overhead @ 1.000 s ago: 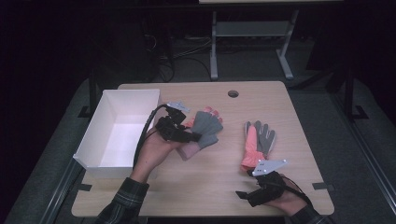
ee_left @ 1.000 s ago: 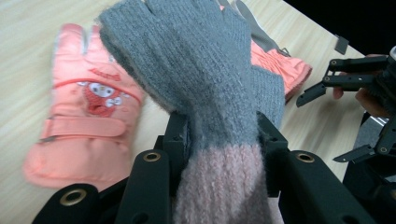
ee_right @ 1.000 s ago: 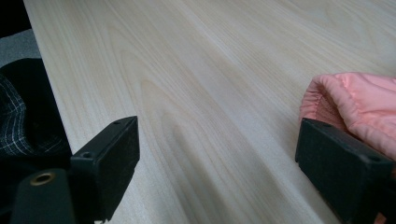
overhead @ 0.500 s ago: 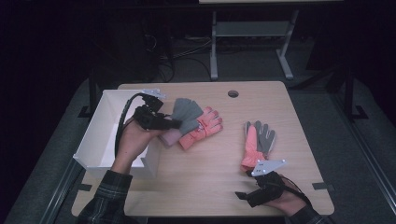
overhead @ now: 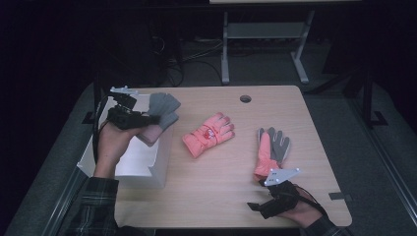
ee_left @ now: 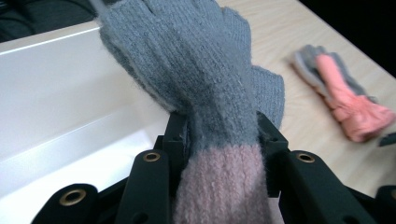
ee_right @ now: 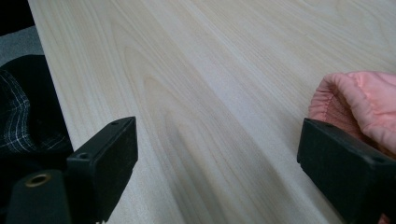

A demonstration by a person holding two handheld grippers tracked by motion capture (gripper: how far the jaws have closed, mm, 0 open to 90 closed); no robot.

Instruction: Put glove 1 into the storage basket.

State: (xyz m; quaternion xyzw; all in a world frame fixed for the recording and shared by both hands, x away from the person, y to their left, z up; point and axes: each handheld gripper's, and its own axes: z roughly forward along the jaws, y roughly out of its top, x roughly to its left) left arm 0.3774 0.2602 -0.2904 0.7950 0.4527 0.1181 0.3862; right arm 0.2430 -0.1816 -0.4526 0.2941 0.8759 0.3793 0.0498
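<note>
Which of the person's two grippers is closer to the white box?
The left. The left gripper holds a grey and pink knit glove right over the white box. The right gripper rests open at the table's near right edge, far across from it.

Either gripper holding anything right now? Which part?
The left gripper clamps the grey-and-pink knit glove where grey meets the pink cuff. The right gripper is open, empty.

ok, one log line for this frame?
left gripper: shut on knit glove, over white box | right gripper: open, by padded glove | pink glove: mid-table
</note>
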